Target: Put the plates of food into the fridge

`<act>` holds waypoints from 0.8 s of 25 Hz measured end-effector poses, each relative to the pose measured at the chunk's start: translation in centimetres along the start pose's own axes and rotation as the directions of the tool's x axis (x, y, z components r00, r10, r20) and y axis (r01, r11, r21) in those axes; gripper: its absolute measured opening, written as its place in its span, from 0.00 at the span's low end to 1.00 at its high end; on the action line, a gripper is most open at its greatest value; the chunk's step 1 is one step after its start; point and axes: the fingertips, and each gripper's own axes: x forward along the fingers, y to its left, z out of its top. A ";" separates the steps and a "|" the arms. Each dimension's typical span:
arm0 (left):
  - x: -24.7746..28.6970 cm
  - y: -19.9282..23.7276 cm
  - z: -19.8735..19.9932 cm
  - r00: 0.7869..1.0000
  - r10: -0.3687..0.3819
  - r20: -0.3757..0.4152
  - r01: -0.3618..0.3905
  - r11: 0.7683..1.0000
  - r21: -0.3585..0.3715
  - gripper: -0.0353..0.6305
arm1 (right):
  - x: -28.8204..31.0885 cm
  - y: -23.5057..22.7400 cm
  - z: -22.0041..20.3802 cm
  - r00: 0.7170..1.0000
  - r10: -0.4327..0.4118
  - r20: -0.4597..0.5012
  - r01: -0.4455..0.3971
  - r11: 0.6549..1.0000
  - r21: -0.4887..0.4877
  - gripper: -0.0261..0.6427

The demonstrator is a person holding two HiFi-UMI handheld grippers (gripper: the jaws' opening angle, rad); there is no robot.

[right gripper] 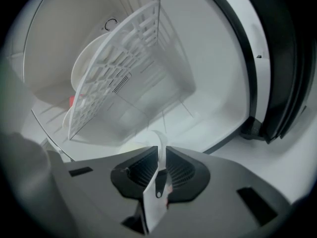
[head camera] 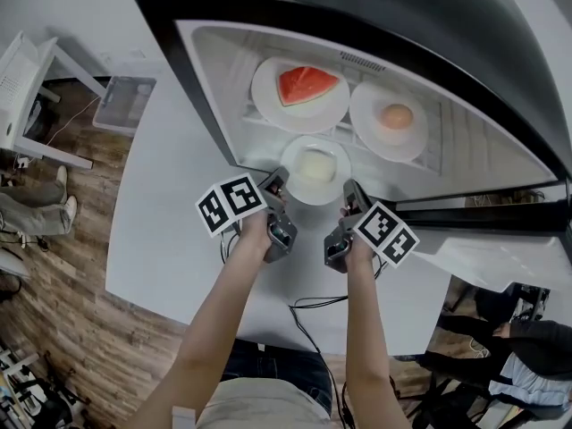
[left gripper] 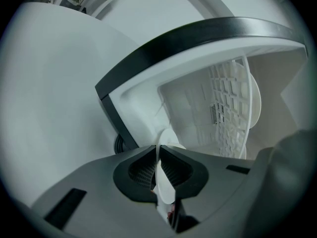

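I have both grippers closed on one small white plate (head camera: 315, 199). The left gripper (head camera: 275, 184) pinches its left rim and the right gripper (head camera: 351, 192) pinches its right rim. In the left gripper view the jaws are shut on the thin white edge of the plate (left gripper: 161, 175), and the right gripper view shows the same grip on the opposite edge (right gripper: 157, 168). A pale piece of food (head camera: 315, 164) lies in the middle of the plate.

The plate sits at the mouth of the open fridge (head camera: 375, 25), a small black unit with a white interior standing on the white bench (head camera: 179, 213). I cannot tell from these views whether the plate rests on anything or hangs only in the grippers.

Further in, two more plates sit on the white rack (head camera: 447, 141). The far-left plate (head camera: 268, 110) carries a red watermelon slice (head camera: 307, 85). The far-right plate (head camera: 380, 146) carries a round orange-pink item (head camera: 396, 116). The held plate lies nearer than both, roughly between them.

From the gripper views the rack (left gripper: 228, 108) (right gripper: 124, 68) shows as a white grid across the cavity, with the edges of those plates behind it.

A black cable (head camera: 308, 315) trails over the near part of the bench.
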 end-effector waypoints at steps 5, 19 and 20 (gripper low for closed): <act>0.2 -0.1 0.2 1.000 -0.004 0.000 0.004 1.000 -0.027 0.10 | -2.3 0.6 -2.5 1.000 0.016 0.002 -0.016 0.998 -0.062 0.09; 0.5 -0.3 0.0 0.999 -0.027 -0.020 0.025 0.996 -0.082 0.10 | -0.5 4.4 -9.3 0.976 0.045 -0.214 -0.091 0.974 -0.207 0.06; 0.5 -0.3 0.0 0.999 -0.027 -0.021 0.025 0.996 -0.085 0.10 | -0.5 4.3 -9.3 0.975 0.047 -0.215 -0.090 0.976 -0.197 0.06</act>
